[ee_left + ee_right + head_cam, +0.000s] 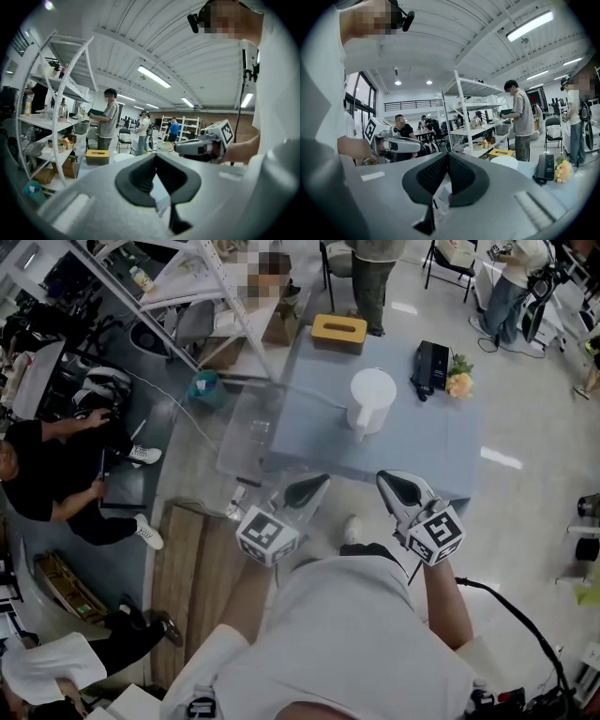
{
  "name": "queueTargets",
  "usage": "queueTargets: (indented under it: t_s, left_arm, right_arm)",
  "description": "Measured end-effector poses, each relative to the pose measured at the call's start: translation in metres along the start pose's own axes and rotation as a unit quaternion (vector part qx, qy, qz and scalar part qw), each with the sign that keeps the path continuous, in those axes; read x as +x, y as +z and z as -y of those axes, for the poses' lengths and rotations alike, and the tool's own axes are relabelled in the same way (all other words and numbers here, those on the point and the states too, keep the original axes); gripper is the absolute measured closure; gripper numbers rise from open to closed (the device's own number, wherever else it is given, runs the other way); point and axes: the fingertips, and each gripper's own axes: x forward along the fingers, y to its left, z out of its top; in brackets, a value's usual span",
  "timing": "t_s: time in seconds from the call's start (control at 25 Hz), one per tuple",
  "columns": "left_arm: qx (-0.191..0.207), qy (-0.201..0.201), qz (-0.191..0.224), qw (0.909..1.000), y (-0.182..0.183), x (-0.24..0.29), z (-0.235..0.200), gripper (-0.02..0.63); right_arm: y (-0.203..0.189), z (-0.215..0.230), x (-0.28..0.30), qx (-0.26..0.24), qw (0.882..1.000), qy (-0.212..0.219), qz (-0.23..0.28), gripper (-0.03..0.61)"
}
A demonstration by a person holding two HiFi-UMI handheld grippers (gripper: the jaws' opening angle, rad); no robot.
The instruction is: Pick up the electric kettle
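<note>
The white electric kettle stands upright near the middle of the grey-blue table; only its top shows in the left gripper view and in the right gripper view. Both grippers are held side by side close to the person's body, short of the table's near edge and well apart from the kettle. The left gripper has its jaws together with nothing in them. My right gripper is likewise shut and empty.
On the table's far side sit a yellow tissue box, a black phone and a small bunch of flowers. A white shelf rack and a clear box stand to the left. People sit and stand around.
</note>
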Motion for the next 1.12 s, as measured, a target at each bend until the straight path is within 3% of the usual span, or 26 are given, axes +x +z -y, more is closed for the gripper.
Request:
queueTargets:
  t_s: [0.56, 1.12]
  left_arm:
    - [-0.008, 0.037, -0.004, 0.9993, 0.007, 0.048, -0.022, 0.609]
    - [-0.007, 0.031, -0.012, 0.9994, 0.01, 0.069, -0.065, 0.609]
  right_arm:
    - [-0.01, 0.055, 0.009, -0.006, 0.999, 0.029, -0.027, 0.574]
    - [-0.026, 0.089, 0.045, 0.011, 0.999, 0.018, -0.05, 0.574]
